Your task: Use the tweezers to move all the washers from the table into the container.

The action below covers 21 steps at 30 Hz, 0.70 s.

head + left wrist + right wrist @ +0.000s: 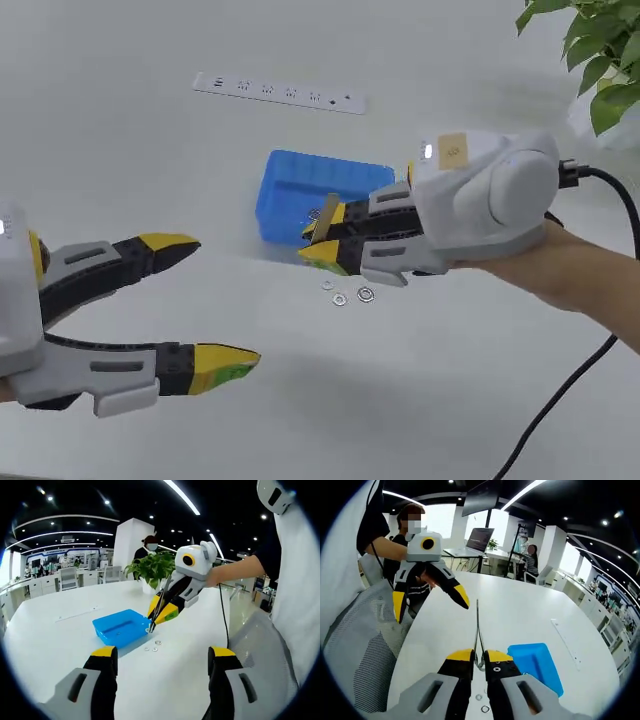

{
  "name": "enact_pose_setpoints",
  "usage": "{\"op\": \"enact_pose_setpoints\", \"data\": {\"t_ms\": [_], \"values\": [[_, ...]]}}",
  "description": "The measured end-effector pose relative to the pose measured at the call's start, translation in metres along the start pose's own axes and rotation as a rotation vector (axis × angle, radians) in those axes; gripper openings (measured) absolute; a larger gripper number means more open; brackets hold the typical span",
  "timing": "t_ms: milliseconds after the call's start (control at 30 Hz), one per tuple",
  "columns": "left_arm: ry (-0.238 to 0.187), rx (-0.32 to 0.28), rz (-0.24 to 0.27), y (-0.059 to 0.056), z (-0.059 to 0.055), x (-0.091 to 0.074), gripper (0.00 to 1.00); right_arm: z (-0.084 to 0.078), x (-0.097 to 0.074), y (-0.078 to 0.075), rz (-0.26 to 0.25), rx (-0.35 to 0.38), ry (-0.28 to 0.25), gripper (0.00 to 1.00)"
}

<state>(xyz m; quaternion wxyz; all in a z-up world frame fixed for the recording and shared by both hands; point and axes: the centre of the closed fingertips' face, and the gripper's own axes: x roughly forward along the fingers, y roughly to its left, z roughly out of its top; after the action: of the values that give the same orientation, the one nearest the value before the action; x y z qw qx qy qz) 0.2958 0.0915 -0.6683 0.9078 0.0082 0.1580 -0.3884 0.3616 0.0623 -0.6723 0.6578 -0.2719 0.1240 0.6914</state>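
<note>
Head view: 3 washers (pixel 340 299) lie on the white tabletop (pixel 420 400), just beside the blue container's (pixel 280 215) near wall and under the right hand-held gripper (pixel 312 245), which is clamped on the tweezers (pixel 323 222). The tweezers' long axis follows the jaws, tip near the container's edge. Left hand-held gripper (pixel 215 300): wide open, empty, well apart. Tabletop smooth, open office beyond.

Bright, even ceiling strip lighting; soft shadows; fisheye edges bend.
</note>
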Motion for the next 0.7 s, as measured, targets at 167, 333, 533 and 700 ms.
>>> {"op": "enact_pose_setpoints", "data": {"t_ms": [167, 333, 533, 700], "values": [[-0.028, -0.017, 0.025, 0.008, -0.001, -0.004, 0.88, 0.006, -0.005, -0.016, -0.027, -0.007, -0.004, 0.09], [-0.024, -0.009, 0.100, 0.026, 0.000, -0.015, 0.99, 0.007, -0.013, -0.039, -0.062, -0.008, 0.003, 0.10], [-0.016, -0.018, 0.113, 0.029, -0.005, -0.023, 0.99, -0.002, -0.013, -0.062, -0.082, 0.008, 0.015, 0.09], [-0.018, -0.040, 0.121, 0.032, -0.008, -0.017, 1.00, -0.011, -0.010, -0.084, -0.099, 0.038, 0.020, 0.09]]}}
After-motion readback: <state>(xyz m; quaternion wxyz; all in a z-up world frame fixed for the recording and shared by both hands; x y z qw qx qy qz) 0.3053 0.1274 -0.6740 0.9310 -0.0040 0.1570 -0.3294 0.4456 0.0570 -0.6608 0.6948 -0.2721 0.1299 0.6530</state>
